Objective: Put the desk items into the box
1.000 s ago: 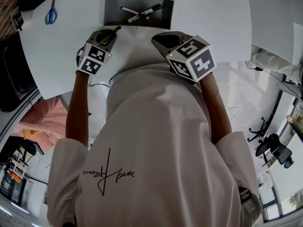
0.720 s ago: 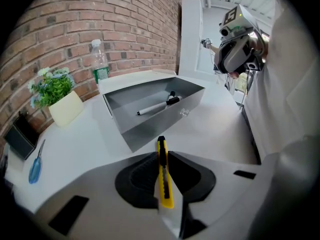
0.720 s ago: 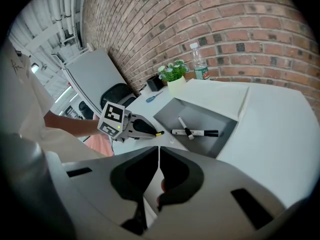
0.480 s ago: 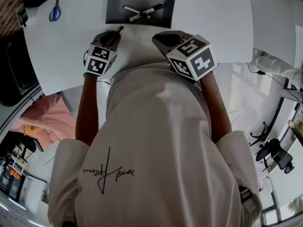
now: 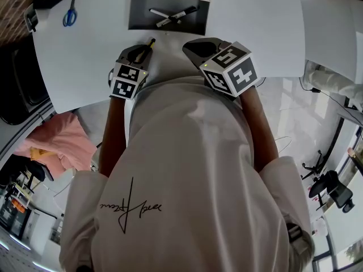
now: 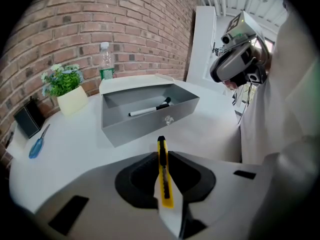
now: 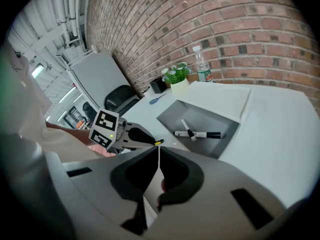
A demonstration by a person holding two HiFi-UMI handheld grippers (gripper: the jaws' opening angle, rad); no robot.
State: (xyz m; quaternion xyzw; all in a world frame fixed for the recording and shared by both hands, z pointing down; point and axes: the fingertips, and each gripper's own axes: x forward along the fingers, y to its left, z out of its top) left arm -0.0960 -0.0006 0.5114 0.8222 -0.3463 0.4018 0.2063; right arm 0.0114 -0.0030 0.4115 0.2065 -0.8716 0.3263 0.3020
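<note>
A yellow utility knife (image 6: 163, 176) with a black slider stands edge-up between my left gripper's (image 6: 161, 156) pads, its tip poking past them. In the head view that left gripper (image 5: 144, 47) hovers over the white table just in front of the grey open box (image 5: 142, 18), near its left half. Two markers (image 5: 170, 15) lie crossed inside the box. My right gripper (image 5: 190, 45) hangs beside the left one, in front of the box's right half, shut with nothing in it. From the right gripper view (image 7: 158, 151) the jaws meet at the tips.
Blue-handled scissors (image 5: 70, 13) lie at the table's far left. A potted plant (image 6: 65, 86), a water bottle (image 6: 105, 59) and a small black holder (image 6: 27, 121) stand along the brick wall. The box's white lid (image 6: 135, 81) lies open behind it. The person's torso hides the near table.
My left gripper has moved right with the knife, closer to the right gripper and the box's front, and has rolled a little. The right gripper has kept still.
</note>
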